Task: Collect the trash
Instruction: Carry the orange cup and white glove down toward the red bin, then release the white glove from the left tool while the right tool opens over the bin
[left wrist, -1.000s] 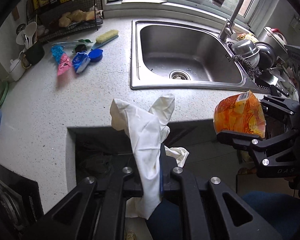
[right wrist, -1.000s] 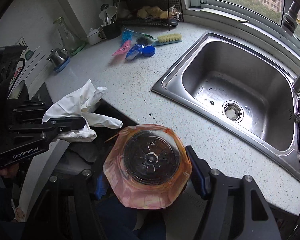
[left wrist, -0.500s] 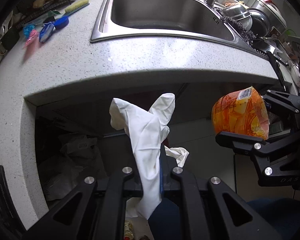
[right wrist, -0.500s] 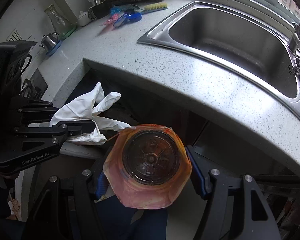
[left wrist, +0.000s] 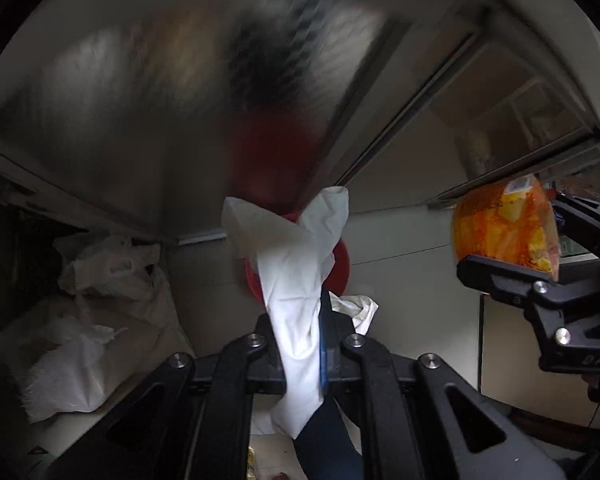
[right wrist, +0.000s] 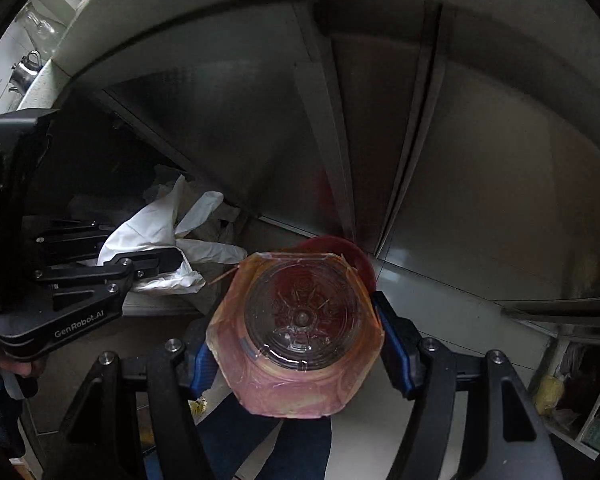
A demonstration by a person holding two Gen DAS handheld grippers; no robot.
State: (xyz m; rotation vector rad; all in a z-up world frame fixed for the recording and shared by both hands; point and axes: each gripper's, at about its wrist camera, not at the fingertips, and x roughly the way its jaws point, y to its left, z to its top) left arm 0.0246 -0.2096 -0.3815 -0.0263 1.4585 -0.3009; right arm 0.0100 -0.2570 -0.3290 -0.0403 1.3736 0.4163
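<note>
My left gripper point(left wrist: 300, 344) is shut on a white disposable glove point(left wrist: 292, 280) that hangs up and out between its fingers; the glove also shows in the right wrist view point(right wrist: 156, 236). My right gripper point(right wrist: 296, 340) is shut on an orange plastic bottle point(right wrist: 300, 328), seen base-on; in the left wrist view the bottle point(left wrist: 504, 228) is at the right, held in the right gripper point(left wrist: 548, 252). A red round bin point(left wrist: 340, 264) sits on the floor behind the glove, mostly hidden; its rim also shows in the right wrist view point(right wrist: 356, 256).
Both grippers are low, below the counter, facing steel cabinet doors point(right wrist: 380, 140). White plastic bags point(left wrist: 84, 320) lie on the floor at the left. An open shelf with items point(right wrist: 580, 392) is at the lower right. A dark-clad leg point(right wrist: 260, 440) is below.
Both grippers dropped from counter height to below the counter edge. Sink and countertop left the view; cabinet doors, floor bags and the red bin came in. Both grips are unchanged.
</note>
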